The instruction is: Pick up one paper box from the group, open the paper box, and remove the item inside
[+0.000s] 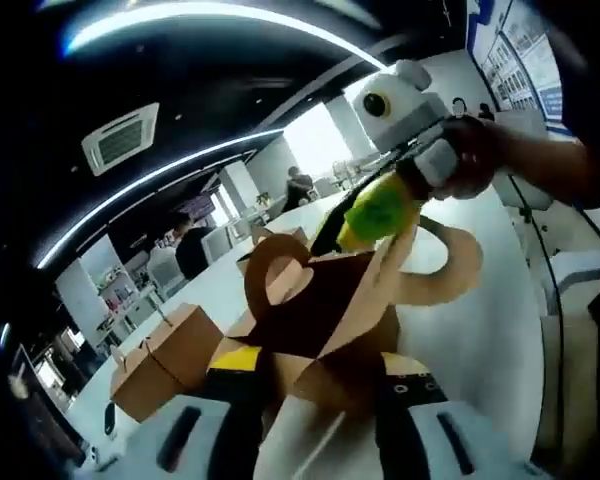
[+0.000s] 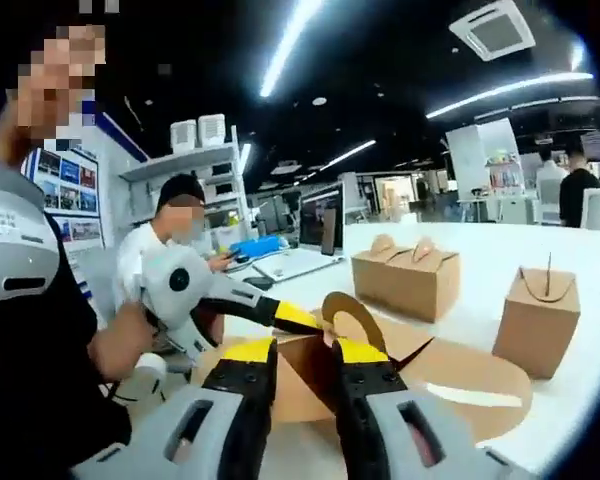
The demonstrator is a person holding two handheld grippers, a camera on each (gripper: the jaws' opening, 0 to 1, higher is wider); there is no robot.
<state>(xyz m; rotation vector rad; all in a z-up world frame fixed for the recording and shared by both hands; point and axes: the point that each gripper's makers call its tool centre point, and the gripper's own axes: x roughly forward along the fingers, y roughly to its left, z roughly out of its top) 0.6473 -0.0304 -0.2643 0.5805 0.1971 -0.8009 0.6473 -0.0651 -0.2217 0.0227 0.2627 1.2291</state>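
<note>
An open brown paper box (image 1: 320,300) sits between my left gripper's (image 1: 315,365) yellow-tipped jaws, which are shut on its body. Its flaps stand up, each with a looped handle. In the left gripper view my right gripper (image 1: 375,215) comes in from the upper right in a person's hand, its green-yellow tip at the top edge of one raised flap (image 1: 435,265). In the right gripper view my right gripper (image 2: 305,350) has its jaws close together, and the flap (image 2: 345,310) rises between them. The left gripper (image 2: 295,318) reaches in from the left onto the box (image 2: 450,385). The box's contents are hidden.
Two closed brown boxes (image 2: 405,275) (image 2: 540,315) stand farther back on the white table (image 2: 480,240). Another closed box (image 1: 165,360) sits to the left in the left gripper view. A seated person works at a laptop (image 2: 295,262), and others stand in the background.
</note>
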